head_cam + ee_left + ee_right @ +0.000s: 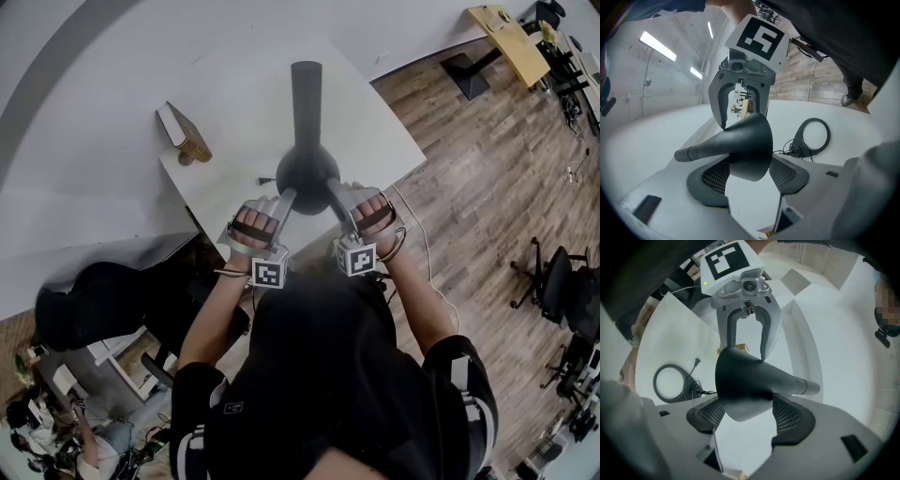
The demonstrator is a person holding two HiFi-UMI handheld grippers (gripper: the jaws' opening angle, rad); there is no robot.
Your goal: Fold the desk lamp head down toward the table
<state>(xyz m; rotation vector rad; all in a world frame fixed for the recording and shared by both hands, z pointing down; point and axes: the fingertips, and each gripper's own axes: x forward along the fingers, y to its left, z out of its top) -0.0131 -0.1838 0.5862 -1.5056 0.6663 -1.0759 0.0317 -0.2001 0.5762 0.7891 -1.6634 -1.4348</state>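
Over the table's point(375, 131) near edge, midway along: desk lamp head point(307, 173), a dark cone with its neck running toward the far edge. Left gripper point(750, 178) and right gripper point(747, 418): jaws spread wide, cone rim between each pair, unclamped. Dark ring with cord point(798, 139) on the tabletop nearby. Brown box point(184, 132) at the left edge. Wood floor point(487, 187) and office chairs point(562, 281) to the right. The head view hides what lies under the cone.

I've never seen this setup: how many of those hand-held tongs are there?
2. The left tongs reach the lamp head from its left, the right tongs from its right, both open around it. None seem hidden.
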